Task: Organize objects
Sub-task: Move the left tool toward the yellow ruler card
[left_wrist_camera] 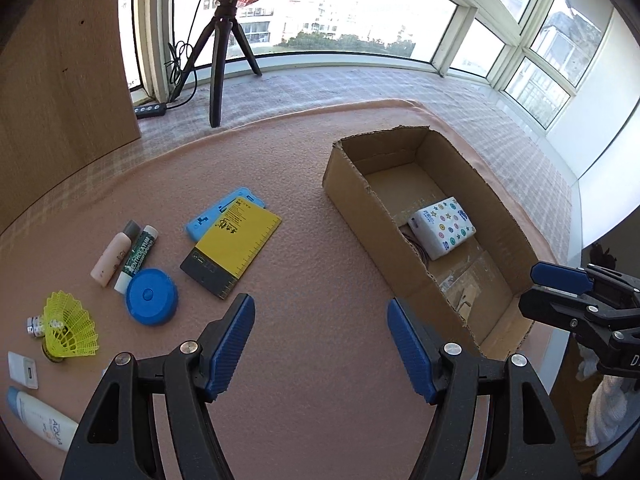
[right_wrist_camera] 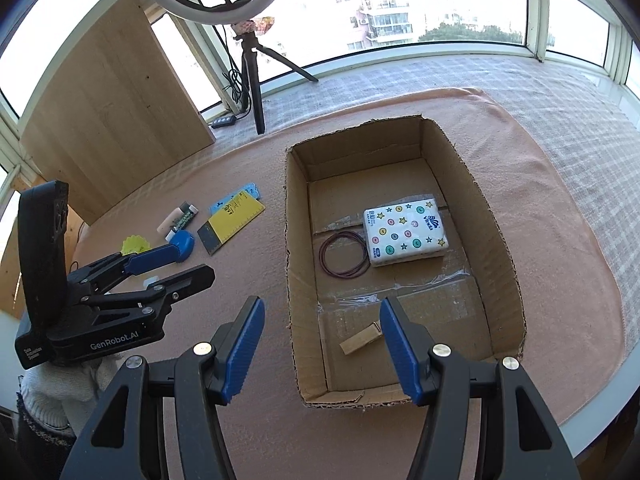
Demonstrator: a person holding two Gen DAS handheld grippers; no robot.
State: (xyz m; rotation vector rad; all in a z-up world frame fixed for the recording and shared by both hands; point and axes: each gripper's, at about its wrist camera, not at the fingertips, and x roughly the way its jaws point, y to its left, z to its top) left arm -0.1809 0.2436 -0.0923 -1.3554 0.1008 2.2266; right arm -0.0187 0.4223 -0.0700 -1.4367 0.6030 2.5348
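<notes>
Three items in cardboard box (right_wrist_camera: 500, 248)

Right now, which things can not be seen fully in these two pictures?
- White AQUA tube: left wrist view, partly behind the left gripper.
- Yellow plastic shuttlecock: right wrist view, mostly behind that gripper.
- Dark red rubber bands: left wrist view, mostly behind the cardboard box wall.

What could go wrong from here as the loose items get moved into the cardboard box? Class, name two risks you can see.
1. The yellow ruler card lies on top of the blue case; gripping one may drag or tip the other.
2. The shuttlecock looks light and springy, so the open left gripper could crush it or flick it away.
</notes>
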